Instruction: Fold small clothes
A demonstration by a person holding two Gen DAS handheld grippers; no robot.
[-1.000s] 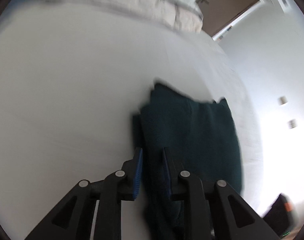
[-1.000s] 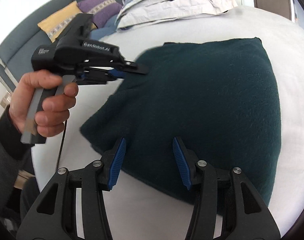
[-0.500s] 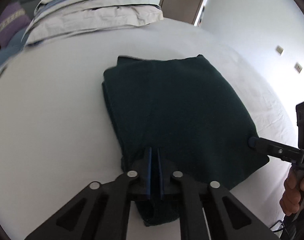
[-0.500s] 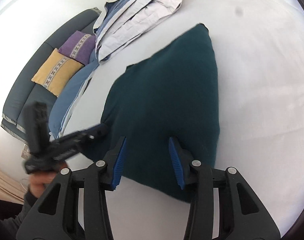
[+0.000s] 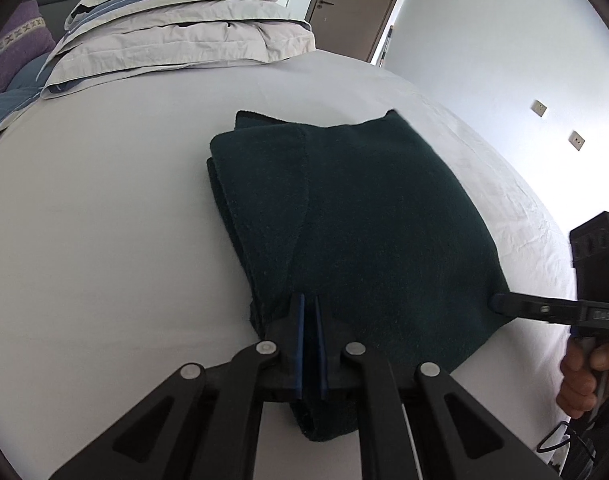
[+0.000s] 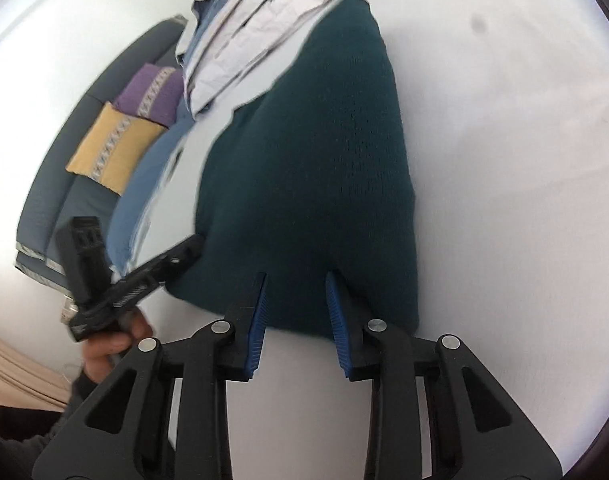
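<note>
A dark green knitted garment (image 5: 368,220) lies folded on the white bed sheet (image 5: 104,220); it also shows in the right wrist view (image 6: 316,168). My left gripper (image 5: 310,308) is shut on the garment's near edge, its blue pads pinching the cloth. My right gripper (image 6: 298,292) is open, its blue pads straddling the garment's near corner without clamping it. The right gripper also shows in the left wrist view (image 5: 500,303), touching the garment's right edge. The left gripper shows in the right wrist view (image 6: 192,246) at the garment's left edge.
A stack of folded grey and blue bedding (image 5: 176,28) lies at the far side of the bed. A sofa with purple (image 6: 152,92) and yellow (image 6: 112,148) cushions stands beyond the bed. A brown door (image 5: 356,4) is at the back.
My left gripper has closed on the garment's near edge. My right gripper has swung round to the garment's corner and stays open.
</note>
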